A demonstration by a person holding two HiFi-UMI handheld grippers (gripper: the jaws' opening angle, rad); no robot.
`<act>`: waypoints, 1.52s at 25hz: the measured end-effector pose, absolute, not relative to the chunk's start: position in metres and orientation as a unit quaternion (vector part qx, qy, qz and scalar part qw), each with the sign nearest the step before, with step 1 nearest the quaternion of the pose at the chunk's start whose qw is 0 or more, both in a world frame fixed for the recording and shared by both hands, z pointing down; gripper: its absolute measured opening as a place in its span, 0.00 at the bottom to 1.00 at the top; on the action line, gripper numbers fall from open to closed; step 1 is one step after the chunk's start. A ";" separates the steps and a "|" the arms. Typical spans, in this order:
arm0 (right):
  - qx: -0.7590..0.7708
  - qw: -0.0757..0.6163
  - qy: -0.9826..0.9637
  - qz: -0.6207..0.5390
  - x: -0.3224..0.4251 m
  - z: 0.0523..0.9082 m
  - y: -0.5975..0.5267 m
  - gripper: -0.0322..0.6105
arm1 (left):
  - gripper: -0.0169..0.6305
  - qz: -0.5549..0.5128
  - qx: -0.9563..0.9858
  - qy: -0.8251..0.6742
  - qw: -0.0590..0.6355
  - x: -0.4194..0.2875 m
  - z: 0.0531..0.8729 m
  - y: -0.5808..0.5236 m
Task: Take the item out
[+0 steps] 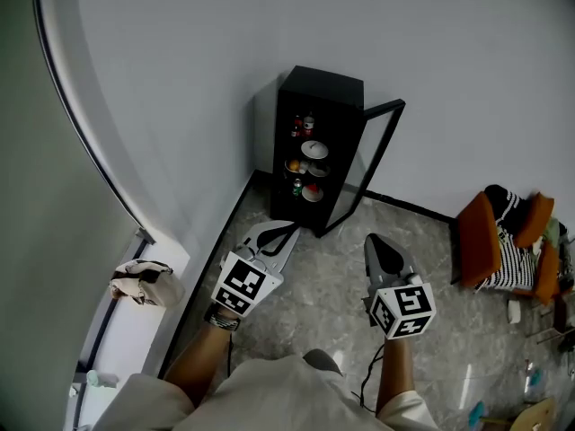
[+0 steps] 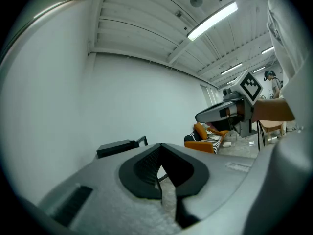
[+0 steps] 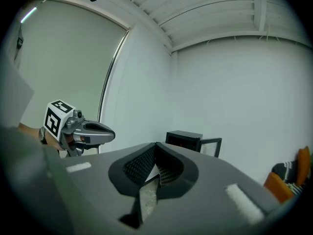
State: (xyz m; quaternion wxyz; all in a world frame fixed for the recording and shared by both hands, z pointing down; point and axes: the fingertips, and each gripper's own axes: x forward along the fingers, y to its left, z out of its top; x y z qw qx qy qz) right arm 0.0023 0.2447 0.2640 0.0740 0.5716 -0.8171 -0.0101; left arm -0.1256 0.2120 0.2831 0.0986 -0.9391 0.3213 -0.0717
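Note:
A black cabinet (image 1: pixel 319 142) stands on the floor against the wall, its glass door (image 1: pixel 375 164) swung open to the right. Its shelves hold small items: red cans (image 1: pixel 308 124), a white bowl (image 1: pixel 314 149), a red item (image 1: pixel 311 191). My left gripper (image 1: pixel 286 233) is shut and empty, its tips pointing at the cabinet's foot from a short way off. My right gripper (image 1: pixel 375 241) is shut and empty, level with it to the right. The left gripper view shows my left gripper (image 2: pixel 160 146) and the cabinet (image 2: pixel 120 147); the right gripper view shows my right gripper (image 3: pixel 155 144) and the cabinet (image 3: pixel 185 140).
An orange chair with striped cloth (image 1: pixel 503 236) stands at the right. A beige bag (image 1: pixel 139 281) lies on the window ledge at the left. The grey marbled floor (image 1: pixel 305 294) spreads between me and the cabinet. Small clutter lies at the far right edge.

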 end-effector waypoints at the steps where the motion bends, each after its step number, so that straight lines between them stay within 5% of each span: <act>1: 0.574 0.074 -0.816 -0.007 0.001 0.266 0.245 0.06 | 0.03 -0.074 -0.940 0.318 0.098 -0.127 0.286 0.212; 38: 0.532 0.083 -0.842 -0.040 0.106 0.252 -0.057 0.06 | 0.03 -0.101 -0.925 0.354 0.098 -0.016 0.283 -0.072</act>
